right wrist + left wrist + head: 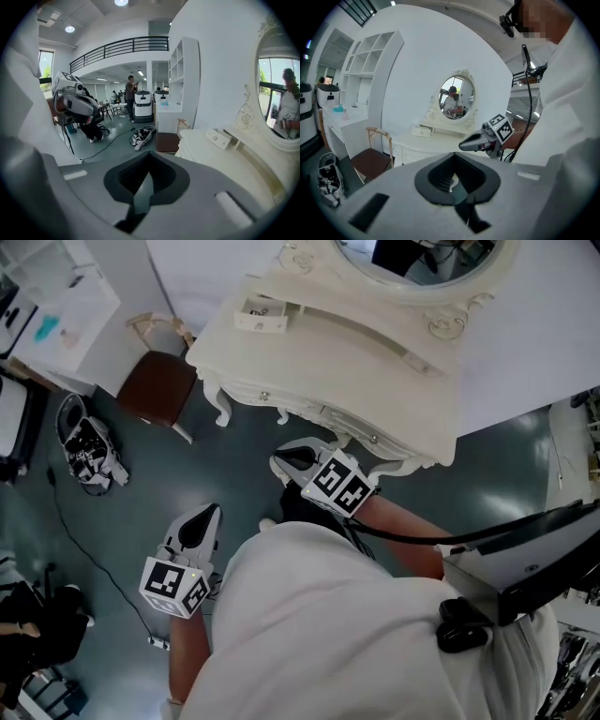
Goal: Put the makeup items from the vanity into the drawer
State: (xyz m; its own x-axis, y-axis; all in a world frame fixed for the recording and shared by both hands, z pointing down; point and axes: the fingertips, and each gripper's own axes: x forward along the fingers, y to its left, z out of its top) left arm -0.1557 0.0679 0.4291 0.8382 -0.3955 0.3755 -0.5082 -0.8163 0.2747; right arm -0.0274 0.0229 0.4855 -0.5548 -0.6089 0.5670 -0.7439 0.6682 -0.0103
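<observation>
- Head view: the left gripper [206, 515] and the right gripper [289, 461] are held low in front of the person, short of the white desk [319, 362]. The right jaws lie just at the desk's front edge and the left jaws well back from it, so the right gripper is judged the nearer. A small drawer [261, 315] sits on the desk's rear ledge, beyond both jaws. No makeup items can be made out on the desk top.
- Left gripper view: the left gripper's [452, 185] jaws are clenched together with nothing between them. The small drawer [422, 132] is seen ahead of the jaws and slightly to their left, on the desk [440, 144]. The right gripper [465, 144] is seen ahead and to the right.
- Right gripper view: the right gripper's [143, 190] jaws are clenched and empty. The desk [225, 168] runs along their right side, and the small drawer [219, 138] lies ahead and to the right, apparently pulled partly out. A turn to the right is judged necessary before any reach.
</observation>
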